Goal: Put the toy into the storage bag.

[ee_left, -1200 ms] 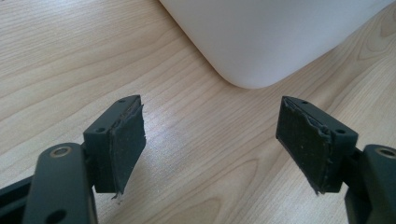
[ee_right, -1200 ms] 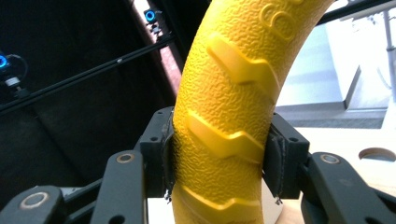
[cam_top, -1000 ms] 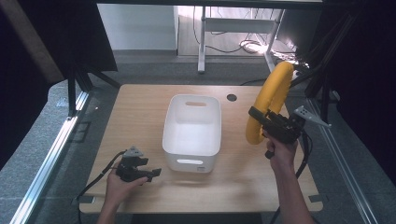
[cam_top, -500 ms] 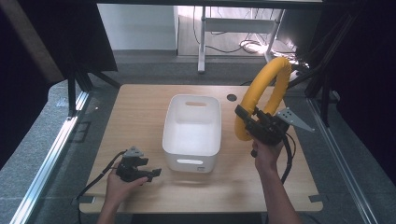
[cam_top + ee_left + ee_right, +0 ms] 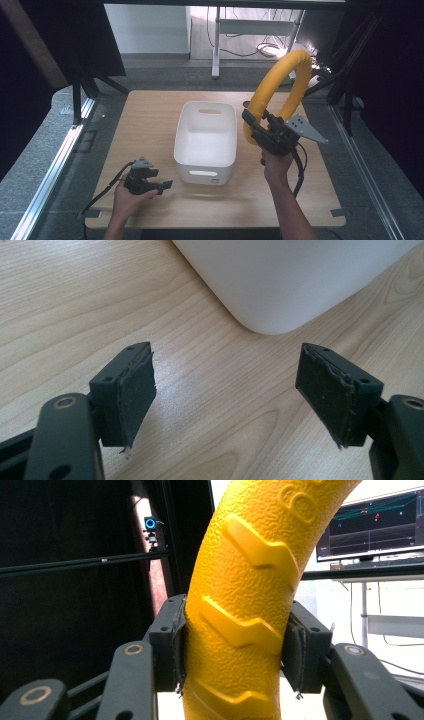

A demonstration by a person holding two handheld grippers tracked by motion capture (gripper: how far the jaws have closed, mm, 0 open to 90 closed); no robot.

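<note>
Clamped from both sides on the bright yellow textured foam ring (image 5: 240,610), with the fingers (image 5: 172,645) of the right gripper (image 5: 257,131) pressed into its pebbled skin beside the raised zigzag ridges. Held up in the air just right of the white rectangular plastic bin (image 5: 206,141), lower end level with the bin's right rim, clear of the wooden desk (image 5: 145,120). Arcing up and away from the grip, curving toward the far right of the bin, so that the ring stands on edge, its plane roughly upright, its long reach running upward and slightly back from the bin; far side of the loop partly hidden behind the near side. Judged as pickup done and carry under way, with the drop into the bin not yet made: bin empty inside, ring beside it rather than above its opening. Spread wide and holding nothing, the left gripper (image 5: 150,181) resting low by the bin's near left corner, its fingers (image 5: 135,390) aimed at the bin's rounded wall.
</note>
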